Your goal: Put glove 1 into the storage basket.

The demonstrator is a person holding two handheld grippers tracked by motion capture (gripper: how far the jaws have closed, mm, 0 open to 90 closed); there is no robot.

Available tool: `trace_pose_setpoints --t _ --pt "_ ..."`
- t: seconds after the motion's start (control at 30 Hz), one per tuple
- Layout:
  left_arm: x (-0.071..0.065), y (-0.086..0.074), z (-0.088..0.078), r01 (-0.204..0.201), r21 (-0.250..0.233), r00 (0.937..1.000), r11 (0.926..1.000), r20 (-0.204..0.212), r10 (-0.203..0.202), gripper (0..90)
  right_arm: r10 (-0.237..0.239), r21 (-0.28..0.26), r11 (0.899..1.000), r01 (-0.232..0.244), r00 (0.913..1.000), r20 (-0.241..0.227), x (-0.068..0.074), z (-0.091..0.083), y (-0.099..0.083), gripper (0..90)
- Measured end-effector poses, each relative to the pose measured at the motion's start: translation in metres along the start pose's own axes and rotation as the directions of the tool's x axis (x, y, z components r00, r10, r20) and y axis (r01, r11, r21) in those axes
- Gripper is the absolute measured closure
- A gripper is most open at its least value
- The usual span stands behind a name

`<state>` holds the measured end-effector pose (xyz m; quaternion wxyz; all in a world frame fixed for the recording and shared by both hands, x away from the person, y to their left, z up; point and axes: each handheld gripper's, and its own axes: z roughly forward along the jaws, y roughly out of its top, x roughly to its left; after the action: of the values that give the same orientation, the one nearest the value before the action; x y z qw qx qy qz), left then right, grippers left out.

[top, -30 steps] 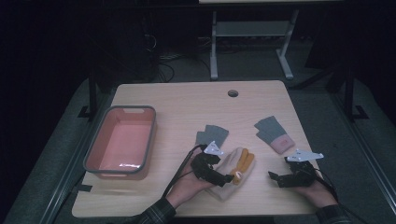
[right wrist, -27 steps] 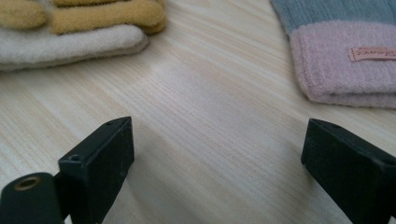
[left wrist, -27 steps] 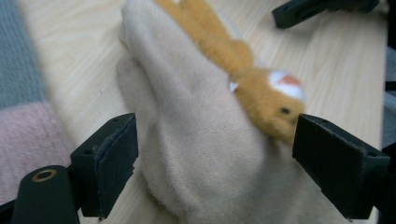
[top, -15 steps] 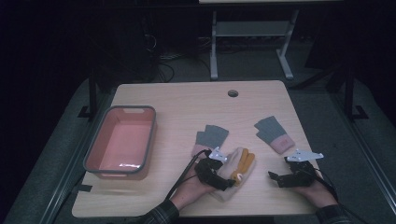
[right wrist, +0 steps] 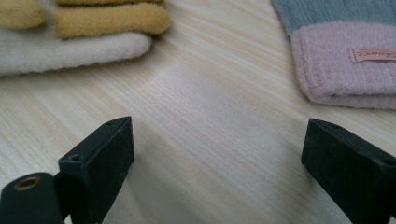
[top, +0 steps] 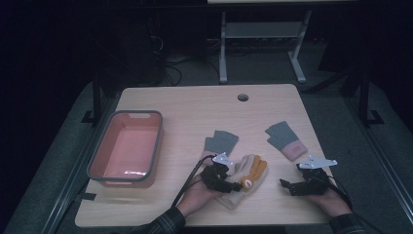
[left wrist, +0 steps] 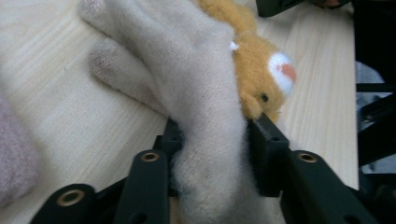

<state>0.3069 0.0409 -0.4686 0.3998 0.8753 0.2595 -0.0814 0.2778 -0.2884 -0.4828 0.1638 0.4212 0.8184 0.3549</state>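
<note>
Since a second ago my left gripper has just been closing and now pinches the fluffy cream-and-orange knitted glove, while my right gripper stays spread.

We're seeing cream glove with orange-yellow fingers, grey mitten with pink cuff, second grey mitten, salmon-pink bin, light wood-grain table

Left tool jaws just closing, gripping, right tool jaws wide
</note>
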Motion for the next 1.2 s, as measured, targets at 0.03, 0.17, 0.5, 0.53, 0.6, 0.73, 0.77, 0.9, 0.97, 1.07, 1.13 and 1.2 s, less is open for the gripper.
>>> trace_pose_setpoints --t 0.03,0.17,0.5,0.53,0.6,0.73,0.77,0.9,0.97,1.07,1.13,1.2 --pt "0.001 0.0 -0.001 -0.001 -0.006 1.0 1.0 0.001 0.001 66.6 0.0 0.0 1.0 0.0 1.0 0.0 0.0 0.0 0.0 9.0" --pt "0.002 0.002 -0.007 -0.022 -0.025 0.9997 0.9994 0.003 0.022 75.5 0.001 0.0 1.0 -0.001 1.0 0.0 0.0 0.0 0.0 9.0" --pt "0.004 0.007 -0.021 -0.008 -0.062 0.9999 0.9981 0.015 0.009 77.0 0.001 0.0 1.0 -0.001 1.0 -0.001 0.0 0.0 0.0 9.0" --pt "0.005 0.007 -0.022 -0.008 -0.064 0.9998 0.9979 0.015 0.009 76.9 0.001 0.0 1.0 -0.001 1.0 0.0 0.0 0.0 0.0 9.0" --pt "0.006 0.01 -0.029 -0.022 -0.067 0.9996 0.9975 0.015 0.023 76.9 0.001 0.0 1.0 -0.001 1.0 0.0 0.0 0.0 0.0 9.0" --pt "0.007 0.012 -0.036 -0.033 -0.067 0.9993 0.9972 0.016 0.034 77.0 0.0 0.0 1.0 0.0 1.0 0.0 0.0 0.0 0.0 9.0" --pt "0.007 0.013 -0.039 -0.031 -0.071 0.9993 0.997 0.018 0.032 77.0 0.0 0.0 1.0 0.0 1.0 0.0 0.0 0.0 0.0 9.0" --pt "0.008 0.016 -0.049 -0.042 -0.07 0.9989 0.9966 0.019 0.044 76.9 0.0 0.0 1.0 0.0 1.0 0.0 0.0 0.0 0.0 9.0" --pt "0.009 0.017 -0.054 -0.044 -0.072 0.9988 0.9964 0.019 0.046 76.9 0.0 0.0 1.0 0.0 1.0 0.0 0.0 0.0 0.0 9.0" --pt "0.011 0.019 -0.062 -0.044 -0.078 0.9987 0.996 0.024 0.046 77.0 0.001 0.0 1.0 -0.001 1.0 0.0 0.0 0.0 0.0 9.0" --pt "0.011 0.022 -0.069 -0.05 -0.082 0.9986 0.9954 0.016 0.051 77.0 0.0 0.0 1.0 0.0 1.0 0.0 0.0 0.0 0.0 9.0" --pt "0.012 0.023 -0.074 -0.05 -0.087 0.9986 0.9949 0.013 0.051 76.9 0.0 0.0 1.0 0.0 1.0 0.0 0.0 0.0 0.0 9.0"
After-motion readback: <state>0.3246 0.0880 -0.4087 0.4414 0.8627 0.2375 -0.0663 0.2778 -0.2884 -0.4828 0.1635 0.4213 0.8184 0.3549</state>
